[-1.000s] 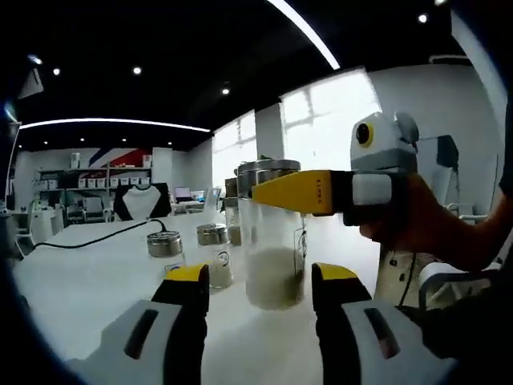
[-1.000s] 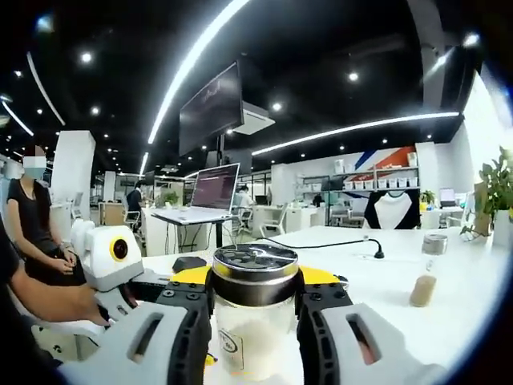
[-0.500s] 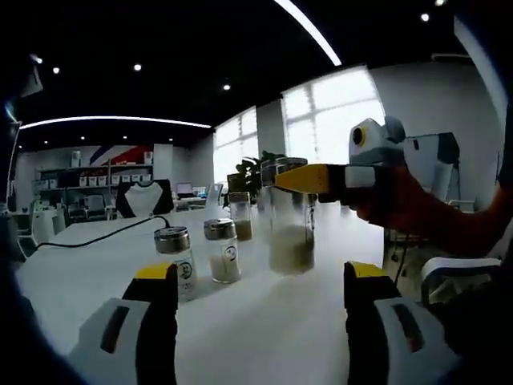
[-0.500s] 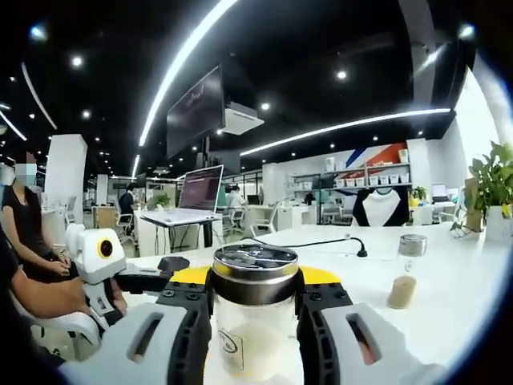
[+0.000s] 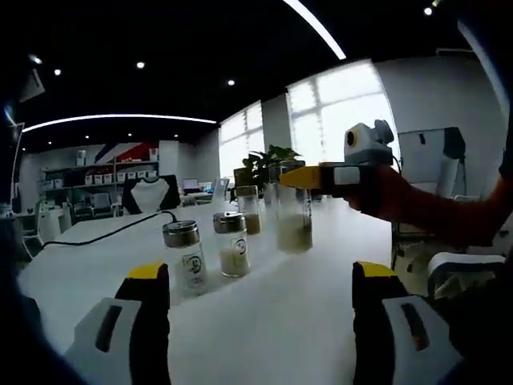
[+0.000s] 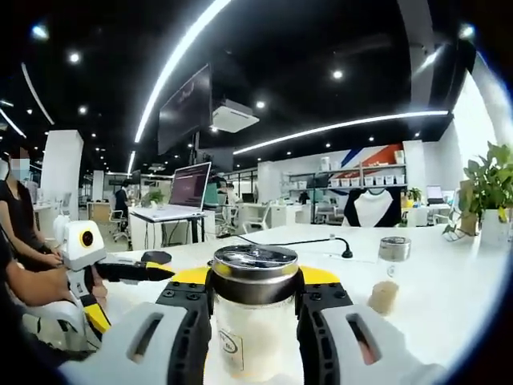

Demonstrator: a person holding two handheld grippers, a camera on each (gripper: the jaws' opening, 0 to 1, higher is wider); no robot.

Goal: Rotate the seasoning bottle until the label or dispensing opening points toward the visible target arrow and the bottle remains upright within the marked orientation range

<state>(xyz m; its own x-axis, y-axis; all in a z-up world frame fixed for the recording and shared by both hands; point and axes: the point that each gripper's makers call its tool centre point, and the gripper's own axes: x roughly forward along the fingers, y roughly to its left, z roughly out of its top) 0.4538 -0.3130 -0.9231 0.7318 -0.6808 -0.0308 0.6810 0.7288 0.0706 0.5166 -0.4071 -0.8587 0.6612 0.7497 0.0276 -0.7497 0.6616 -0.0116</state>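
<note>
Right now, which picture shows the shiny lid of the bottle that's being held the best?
The right gripper view: the seasoning bottle's metal lid sits close and centred between the right gripper jaws, top visible. In the left gripper view, that bottle stands farther off, its lid partly covered by the yellow jaw.

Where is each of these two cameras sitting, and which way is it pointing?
Left gripper view: rides on the open left gripper, looking across the white table at four shakers and windows; the person's hand holds the right gripper.
Right gripper view: rides on the right gripper, shut on the seasoning bottle, facing the office; the left gripper enters from the left.
Shared: table, bottle, both grippers.
</note>
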